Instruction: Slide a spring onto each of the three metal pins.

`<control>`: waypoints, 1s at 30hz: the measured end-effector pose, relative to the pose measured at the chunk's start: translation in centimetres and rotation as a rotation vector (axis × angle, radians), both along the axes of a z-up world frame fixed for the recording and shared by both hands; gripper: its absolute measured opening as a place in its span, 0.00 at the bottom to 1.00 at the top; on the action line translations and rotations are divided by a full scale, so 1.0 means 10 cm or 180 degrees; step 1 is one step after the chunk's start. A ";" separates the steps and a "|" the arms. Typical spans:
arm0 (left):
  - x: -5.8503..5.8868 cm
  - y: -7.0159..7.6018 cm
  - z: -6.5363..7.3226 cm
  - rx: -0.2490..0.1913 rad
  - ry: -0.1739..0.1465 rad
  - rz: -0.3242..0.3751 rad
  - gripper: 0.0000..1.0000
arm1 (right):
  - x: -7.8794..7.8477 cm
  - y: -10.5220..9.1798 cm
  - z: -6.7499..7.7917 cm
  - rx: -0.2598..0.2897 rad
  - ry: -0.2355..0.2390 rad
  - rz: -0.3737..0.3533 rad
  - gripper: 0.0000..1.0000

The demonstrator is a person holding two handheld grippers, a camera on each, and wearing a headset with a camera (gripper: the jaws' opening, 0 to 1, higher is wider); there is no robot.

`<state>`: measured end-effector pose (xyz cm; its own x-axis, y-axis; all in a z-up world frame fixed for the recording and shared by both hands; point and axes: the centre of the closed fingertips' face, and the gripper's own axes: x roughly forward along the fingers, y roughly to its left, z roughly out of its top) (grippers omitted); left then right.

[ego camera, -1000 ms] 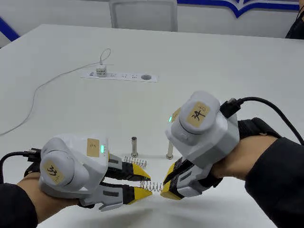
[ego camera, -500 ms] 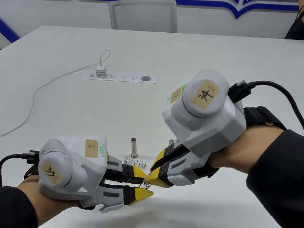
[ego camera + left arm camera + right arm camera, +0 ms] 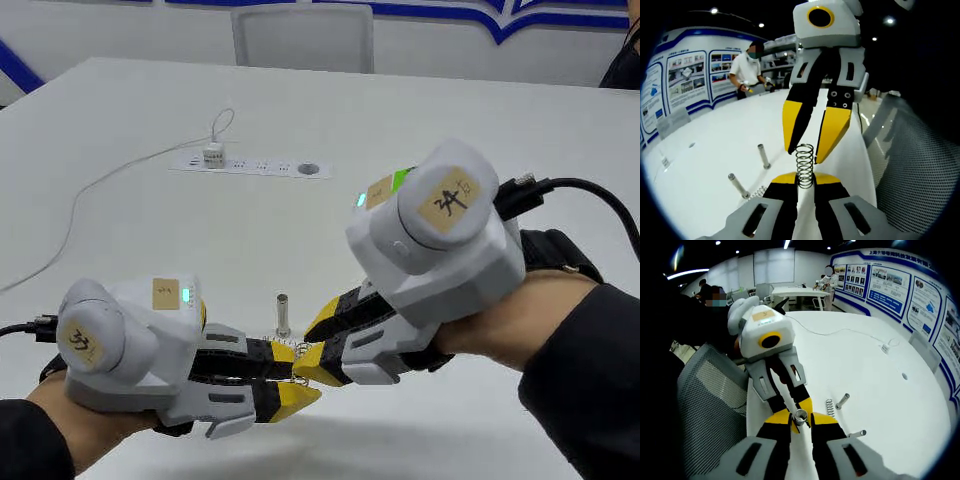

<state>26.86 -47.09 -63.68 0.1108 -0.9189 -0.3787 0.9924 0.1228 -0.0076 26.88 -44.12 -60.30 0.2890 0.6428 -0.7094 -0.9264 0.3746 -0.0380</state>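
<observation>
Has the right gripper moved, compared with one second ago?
Yes. Against the standing pin in the head view, the right gripper has come leftward, closer to it, to the spring in the left gripper.

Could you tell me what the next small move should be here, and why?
Probably close the right gripper on the free end of the spring. The left gripper pinches its other end, the right gripper's jaws stand apart on either side of it, and the pins beyond stand bare.

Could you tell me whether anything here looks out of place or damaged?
Nothing stands out: the spring in the left gripper looks undeformed, two pins stand upright and bare, and a spare spring lies on the table beside them.
</observation>
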 end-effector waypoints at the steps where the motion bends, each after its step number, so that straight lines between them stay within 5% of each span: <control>1: 0.01 0.00 0.03 -0.0053 0.0048 0.0022 0.11 | 0.00 0.00 0.00 0.0010 0.0002 -0.0003 0.16; 14: 0.01 -0.02 0.09 -0.0192 0.0104 0.0060 0.11 | 0.05 0.07 0.05 0.0145 -0.0030 -0.0070 0.12; 30: 0.01 -0.03 0.09 -0.0185 0.0117 0.0069 0.11 | 0.06 0.10 0.04 0.0184 -0.0061 -0.0055 0.12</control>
<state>26.95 -47.38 -62.80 0.1179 -0.9369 -0.3291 0.9884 0.1426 -0.0517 27.49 -43.11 -59.87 0.3136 0.6773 -0.6655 -0.9191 0.3927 -0.0334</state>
